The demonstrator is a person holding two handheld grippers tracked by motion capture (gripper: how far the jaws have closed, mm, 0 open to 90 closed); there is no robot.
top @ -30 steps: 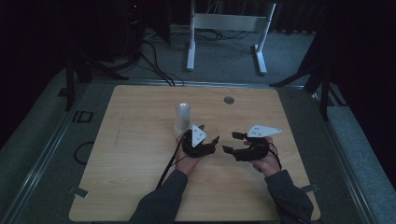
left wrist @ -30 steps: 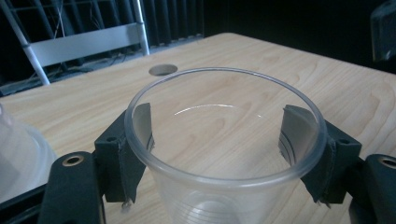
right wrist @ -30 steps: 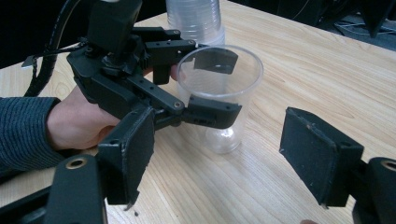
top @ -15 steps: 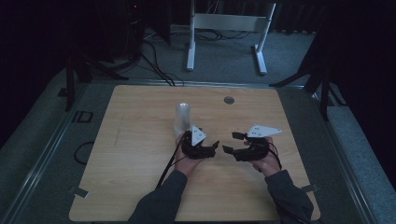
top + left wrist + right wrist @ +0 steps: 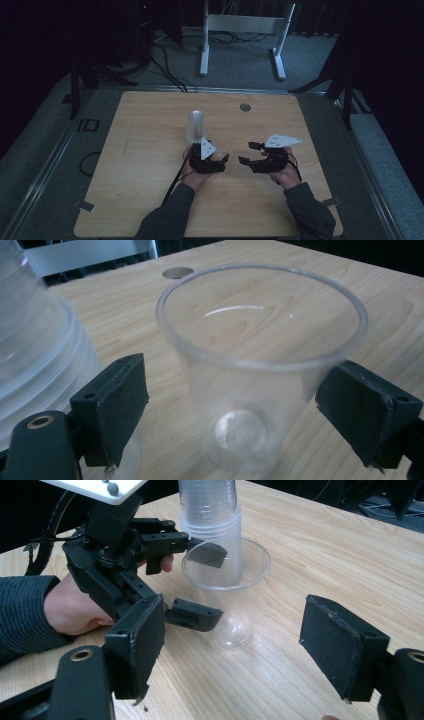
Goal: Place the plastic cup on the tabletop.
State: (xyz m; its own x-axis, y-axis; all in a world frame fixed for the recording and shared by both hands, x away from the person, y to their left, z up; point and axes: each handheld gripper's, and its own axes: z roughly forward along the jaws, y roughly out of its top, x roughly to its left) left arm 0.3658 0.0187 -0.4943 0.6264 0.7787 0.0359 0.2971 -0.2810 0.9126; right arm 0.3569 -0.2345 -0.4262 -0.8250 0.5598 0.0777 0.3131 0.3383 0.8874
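Note:
A clear plastic cup (image 5: 260,365) stands upright on the wooden table (image 5: 140,150), between the jaws of my left gripper (image 5: 230,405). Those jaws have just been opening and now stand on either side of the cup without pressing it. In the right gripper view the same cup (image 5: 227,600) sits between the left gripper's (image 5: 205,585) two black fingers. My right gripper (image 5: 240,647) is open and empty, pointing at the cup from a short way off. From above, the left gripper (image 5: 224,159) and right gripper (image 5: 247,153) face each other at mid-table.
A tall stack of clear cups (image 5: 196,125) stands just beyond the left gripper, close beside the single cup (image 5: 210,505). A round hole (image 5: 244,107) lies near the table's far edge. A white metal frame (image 5: 245,30) stands on the floor behind.
The left gripper's jaws look a little wider apart than before. Both hands have kept their places.

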